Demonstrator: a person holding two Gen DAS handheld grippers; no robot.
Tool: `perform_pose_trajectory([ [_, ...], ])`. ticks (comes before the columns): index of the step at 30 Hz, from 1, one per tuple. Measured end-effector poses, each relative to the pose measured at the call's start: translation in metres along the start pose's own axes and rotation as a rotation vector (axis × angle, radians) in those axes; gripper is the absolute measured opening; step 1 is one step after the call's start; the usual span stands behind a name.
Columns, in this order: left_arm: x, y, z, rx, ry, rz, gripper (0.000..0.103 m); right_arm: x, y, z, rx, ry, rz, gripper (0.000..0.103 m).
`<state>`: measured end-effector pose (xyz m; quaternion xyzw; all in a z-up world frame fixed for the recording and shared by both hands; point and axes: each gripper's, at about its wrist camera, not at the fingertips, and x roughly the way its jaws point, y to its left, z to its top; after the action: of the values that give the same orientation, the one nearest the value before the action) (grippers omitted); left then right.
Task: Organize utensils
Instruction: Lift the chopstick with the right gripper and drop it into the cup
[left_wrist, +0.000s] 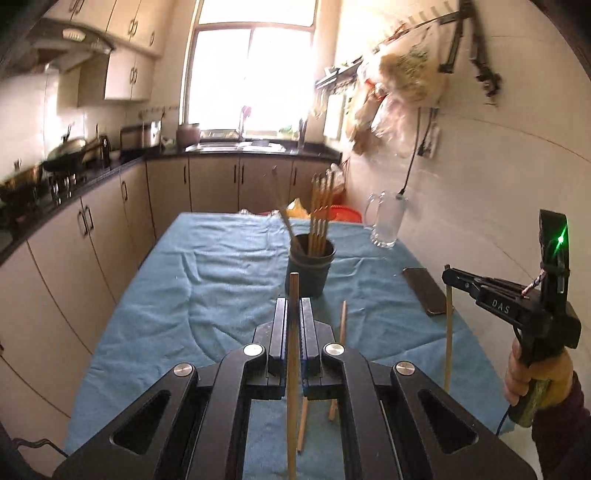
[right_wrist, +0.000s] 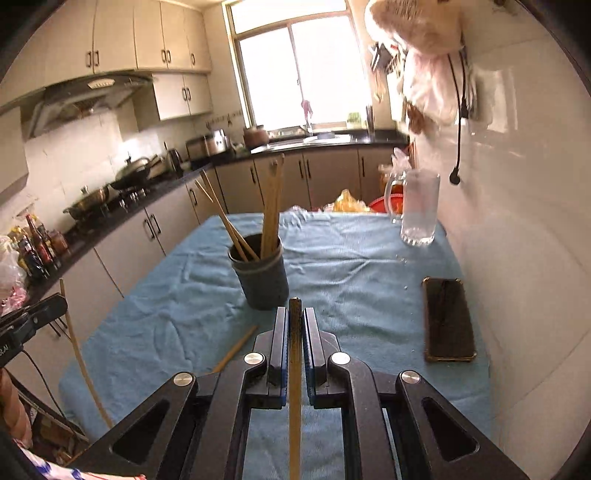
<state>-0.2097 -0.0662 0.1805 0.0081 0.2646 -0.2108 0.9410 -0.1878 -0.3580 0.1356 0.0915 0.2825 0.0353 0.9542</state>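
A dark round holder (left_wrist: 311, 268) (right_wrist: 260, 275) stands mid-table on the blue cloth (left_wrist: 207, 266) (right_wrist: 351, 266) with several wooden chopsticks (left_wrist: 320, 214) (right_wrist: 271, 206) upright in it. My left gripper (left_wrist: 294, 306) is shut on one wooden chopstick (left_wrist: 293, 354), held above the cloth just before the holder. My right gripper (right_wrist: 295, 314) is shut on another chopstick (right_wrist: 294, 387); it also shows at the right of the left wrist view (left_wrist: 448, 277), the stick (left_wrist: 448, 332) hanging down. Loose chopsticks (left_wrist: 340, 354) (right_wrist: 236, 349) lie on the cloth.
A phone (left_wrist: 424, 290) (right_wrist: 447, 319) lies at the table's right edge by the tiled wall. A glass mug (left_wrist: 386, 219) (right_wrist: 419, 208) stands at the far right. Kitchen counters (left_wrist: 74, 184) with pots run along the left. The left gripper shows at the left edge (right_wrist: 33, 317).
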Motion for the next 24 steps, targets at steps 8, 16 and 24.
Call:
perform_pose_trajectory([
  [8, -0.040, -0.009, 0.007, -0.008, -0.082, -0.035, 0.005, -0.041, 0.008, 0.003, -0.033, -0.090, 0.011, 0.007],
  [16, -0.040, -0.012, 0.031, -0.005, -0.125, -0.039, 0.004, -0.047, 0.018, 0.022, -0.053, -0.147, 0.017, 0.007],
  [24, -0.016, -0.015, 0.072, 0.009, -0.139, -0.029, 0.004, -0.029, 0.022, 0.062, -0.047, -0.194, 0.028, 0.007],
])
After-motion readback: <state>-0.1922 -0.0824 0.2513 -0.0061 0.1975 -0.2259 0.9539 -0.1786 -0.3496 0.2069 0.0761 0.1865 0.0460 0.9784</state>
